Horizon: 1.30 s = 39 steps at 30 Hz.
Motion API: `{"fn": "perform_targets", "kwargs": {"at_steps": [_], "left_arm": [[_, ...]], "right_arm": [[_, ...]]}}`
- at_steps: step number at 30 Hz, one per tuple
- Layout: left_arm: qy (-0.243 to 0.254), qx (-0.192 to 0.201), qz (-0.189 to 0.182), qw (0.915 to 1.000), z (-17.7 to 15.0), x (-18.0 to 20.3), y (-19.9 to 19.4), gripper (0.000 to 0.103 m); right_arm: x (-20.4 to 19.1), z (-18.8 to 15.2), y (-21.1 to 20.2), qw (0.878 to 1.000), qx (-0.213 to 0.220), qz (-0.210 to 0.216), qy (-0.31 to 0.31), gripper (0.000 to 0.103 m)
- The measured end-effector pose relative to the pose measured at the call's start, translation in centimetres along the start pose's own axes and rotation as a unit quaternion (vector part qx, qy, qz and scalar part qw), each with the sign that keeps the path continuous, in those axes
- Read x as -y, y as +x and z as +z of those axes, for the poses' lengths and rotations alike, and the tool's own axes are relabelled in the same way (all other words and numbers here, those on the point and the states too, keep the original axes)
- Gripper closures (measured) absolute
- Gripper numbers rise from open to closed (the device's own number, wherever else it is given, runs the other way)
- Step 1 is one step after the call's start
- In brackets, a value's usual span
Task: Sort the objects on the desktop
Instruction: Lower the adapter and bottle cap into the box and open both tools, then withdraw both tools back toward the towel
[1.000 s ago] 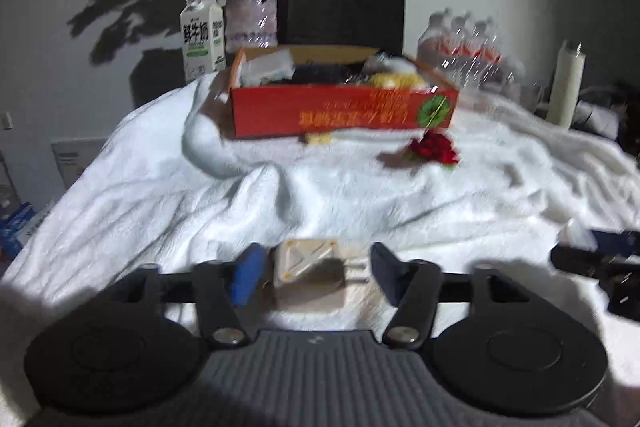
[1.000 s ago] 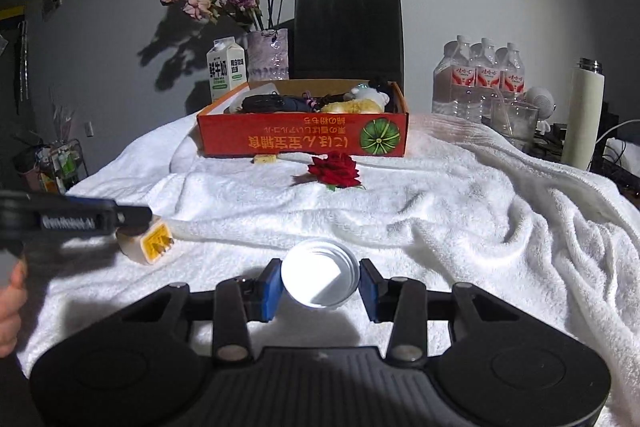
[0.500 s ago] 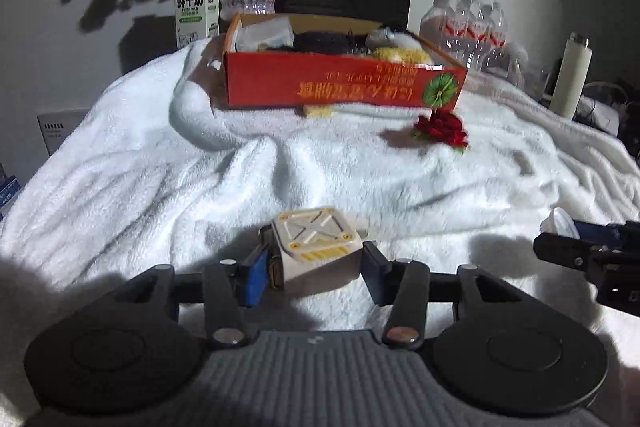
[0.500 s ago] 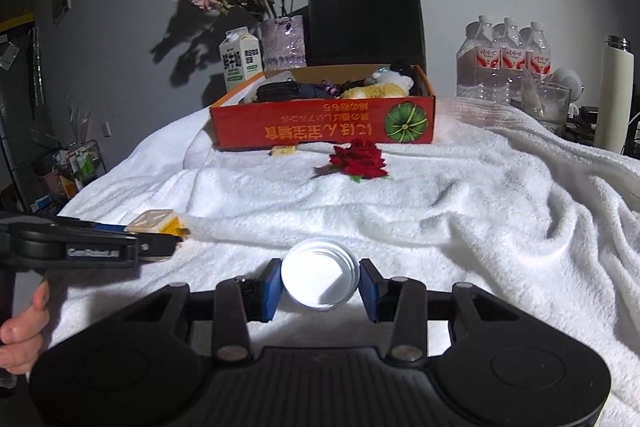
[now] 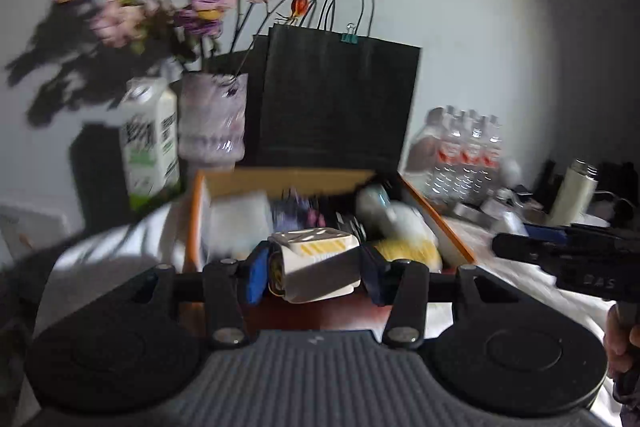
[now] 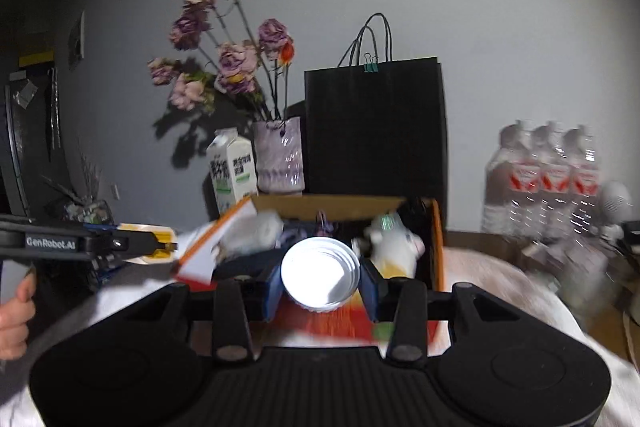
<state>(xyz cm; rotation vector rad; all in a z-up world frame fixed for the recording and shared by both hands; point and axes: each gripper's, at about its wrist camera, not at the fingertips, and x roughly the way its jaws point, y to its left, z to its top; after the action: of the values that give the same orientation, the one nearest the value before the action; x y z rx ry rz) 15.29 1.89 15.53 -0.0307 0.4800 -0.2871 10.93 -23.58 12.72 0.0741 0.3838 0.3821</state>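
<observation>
My left gripper [image 5: 314,273] is shut on a cream and yellow charger block [image 5: 316,265] and holds it in the air at the near edge of the orange cardboard box [image 5: 438,223]. My right gripper [image 6: 320,281] is shut on a white round lid [image 6: 320,275] and holds it over the front of the same box [image 6: 438,247], which has several items inside. The left gripper with the charger also shows at the left of the right wrist view [image 6: 120,243]. The right gripper shows at the right of the left wrist view [image 5: 560,255].
Behind the box stand a milk carton [image 6: 232,171], a vase of dried flowers [image 6: 280,155] and a black paper bag [image 6: 376,131]. Water bottles [image 6: 548,179] and a white thermos [image 5: 572,195] stand to the right. A white towel [image 6: 500,291] covers the surface.
Both grippers have lifted off the towel and moved forward to the box, each still holding its object. The view is now motion-blurred.
</observation>
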Motion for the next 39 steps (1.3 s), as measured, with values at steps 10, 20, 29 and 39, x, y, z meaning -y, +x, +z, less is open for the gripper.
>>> {"fn": "perform_targets", "kwargs": {"at_steps": [10, 20, 29, 39], "left_arm": [[0.017, -0.086, 0.032, 0.9956, 3.9, -1.5, 18.8, 0.051], [0.006, -0.108, 0.093, 0.9897, 4.9, -2.3, 15.0, 0.01], [-0.049, -0.177, 0.05, 0.9817, -3.0, -1.5, 2.4, 0.002], [-0.005, -0.138, 0.027, 0.9901, -13.7, 1.7, -14.1, 0.0]], "right_arm": [[2.4, 6.0, 24.4, 0.987, -0.138, -0.073, 0.03, 0.062], [2.0, 6.6, 21.6, 0.989, -0.121, -0.089, 0.002, 0.022], [0.2, 2.0, 8.5, 0.991, -0.127, -0.029, 0.001, 0.017], [-6.4, -10.6, -8.9, 0.99, -0.083, -0.065, -0.092, 0.007]]}}
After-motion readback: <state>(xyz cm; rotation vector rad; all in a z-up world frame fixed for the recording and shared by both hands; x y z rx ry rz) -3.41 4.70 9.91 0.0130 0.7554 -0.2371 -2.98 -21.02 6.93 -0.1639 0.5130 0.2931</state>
